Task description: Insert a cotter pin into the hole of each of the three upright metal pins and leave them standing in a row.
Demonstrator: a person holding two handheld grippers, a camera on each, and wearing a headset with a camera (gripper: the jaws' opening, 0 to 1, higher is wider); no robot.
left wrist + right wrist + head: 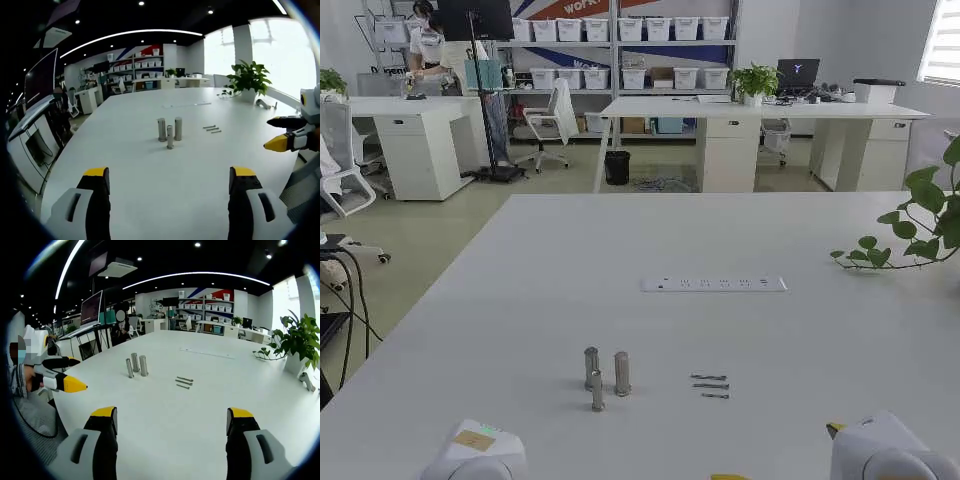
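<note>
Three short upright metal pins (605, 376) stand bunched together on the white table (520, 300), two behind and a shorter one in front. To their right lie three small cotter pins (710, 386), side by side and flat. In the left gripper view the metal pins (170, 131) and cotter pins (212, 129) sit well ahead of my left gripper (170, 180), which is open and holds nothing. My right gripper (171, 417) is open and holds nothing too, with the metal pins (136, 365) and cotter pins (183, 382) ahead of it.
A white power strip (714, 285) lies flat further back on the table. A leafy plant (920, 225) hangs over the table's right side. Desks, chairs and shelves stand beyond the far edge.
</note>
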